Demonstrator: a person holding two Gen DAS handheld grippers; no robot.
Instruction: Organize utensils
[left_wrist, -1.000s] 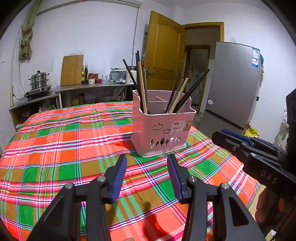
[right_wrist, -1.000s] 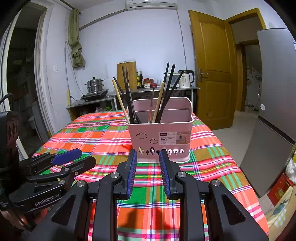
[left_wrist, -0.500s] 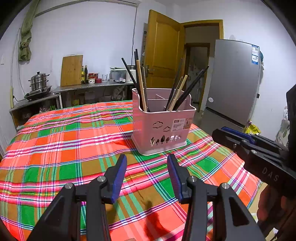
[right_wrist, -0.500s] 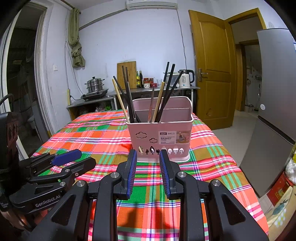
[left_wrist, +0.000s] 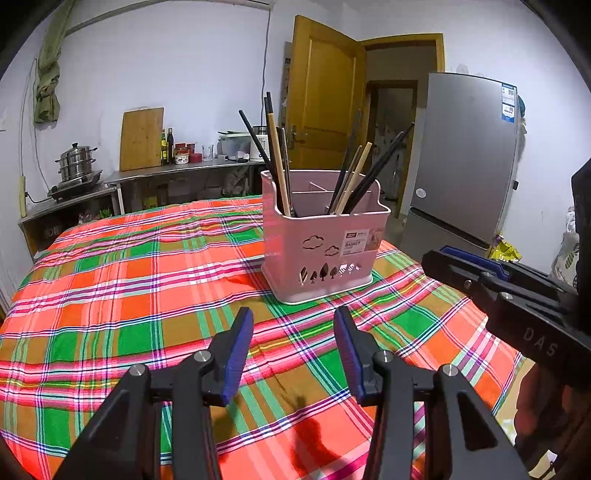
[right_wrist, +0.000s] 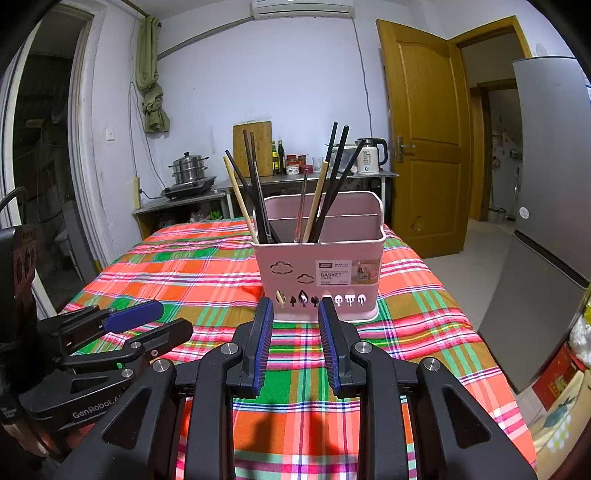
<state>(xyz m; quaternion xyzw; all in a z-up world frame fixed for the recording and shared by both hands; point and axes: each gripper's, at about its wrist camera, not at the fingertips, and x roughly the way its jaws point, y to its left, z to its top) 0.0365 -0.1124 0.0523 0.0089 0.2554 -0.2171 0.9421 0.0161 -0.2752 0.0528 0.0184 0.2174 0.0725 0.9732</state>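
A pink utensil basket (left_wrist: 325, 251) stands on the plaid tablecloth (left_wrist: 129, 295); it also shows in the right wrist view (right_wrist: 321, 273). Several black and wooden chopsticks (left_wrist: 275, 158) stand in its compartments, also seen from the right wrist (right_wrist: 321, 184). My left gripper (left_wrist: 293, 325) is open and empty, above the cloth in front of the basket. My right gripper (right_wrist: 295, 312) is open and empty, close in front of the basket. Each gripper shows in the other's view: the right one (left_wrist: 517, 295), the left one (right_wrist: 110, 332).
A grey fridge (left_wrist: 469, 166) stands right of the table. A wooden door (right_wrist: 421, 140) is behind. A counter (right_wrist: 229, 188) at the back carries a steamer pot, bottles, a cutting board and a kettle. The table's right edge (right_wrist: 491, 354) drops off near the fridge.
The left gripper has drifted back slightly and tilted, so the basket sits a little higher and farther in its view. The right gripper has barely moved.
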